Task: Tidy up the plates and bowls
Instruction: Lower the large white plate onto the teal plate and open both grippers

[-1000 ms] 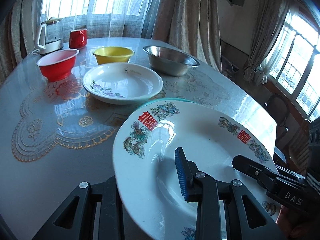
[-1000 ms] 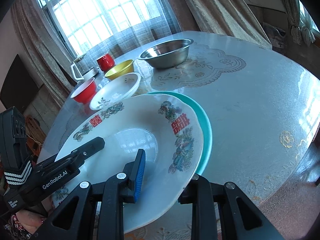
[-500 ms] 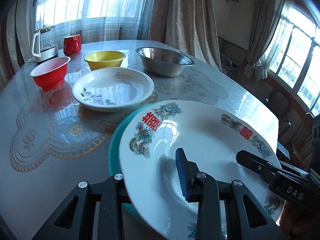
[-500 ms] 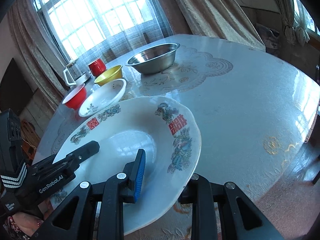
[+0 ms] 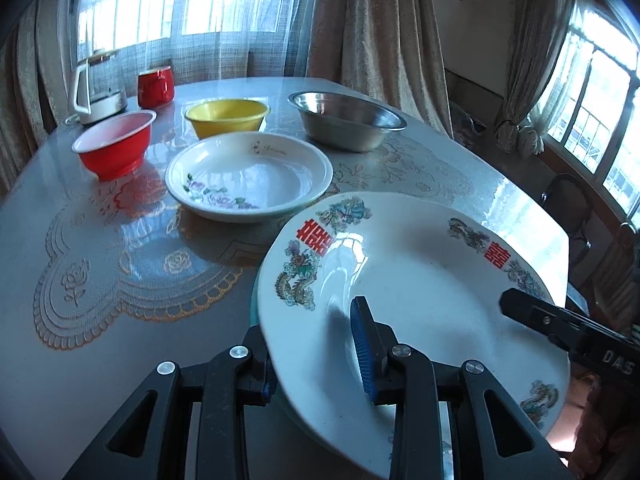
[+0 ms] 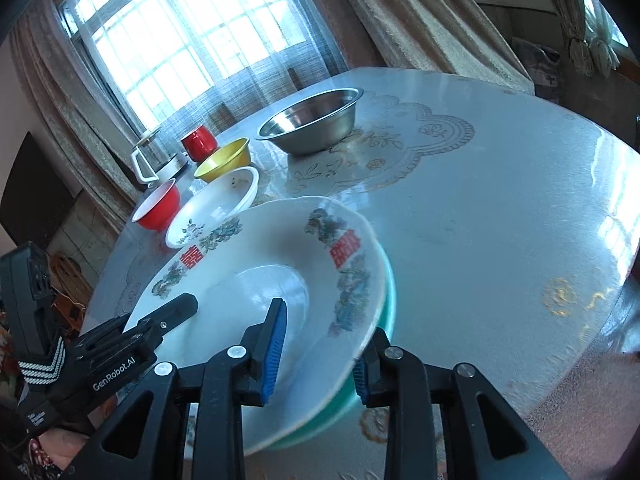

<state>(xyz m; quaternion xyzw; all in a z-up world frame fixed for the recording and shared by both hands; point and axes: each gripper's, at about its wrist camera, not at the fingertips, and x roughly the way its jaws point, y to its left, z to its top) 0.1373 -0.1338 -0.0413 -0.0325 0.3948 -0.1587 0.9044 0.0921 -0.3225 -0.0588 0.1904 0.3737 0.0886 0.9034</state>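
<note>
Dragon-patterned plate (image 5: 420, 280) stacked on teal plate (image 6: 389, 296), lower right of frame, on lace-patterned bench (image 5: 120, 340). Left claw (image 5: 312, 344) clamped on its near rim. Right claw (image 6: 326, 328) astride opposite rim, jaws just easing apart, contact unclear.

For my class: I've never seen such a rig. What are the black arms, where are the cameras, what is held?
A person holds a two-finger clamp in each hand, each with a camera looking along its fingers: one picture per clamp. The left gripper grips a dragon plate lying on a teal plate. The right gripper straddles the same rim, jaws just opening; its grip is unclear. The table also bears a floral plate, red bowl, yellow bowl, steel bowl, mug and kettle.
</note>
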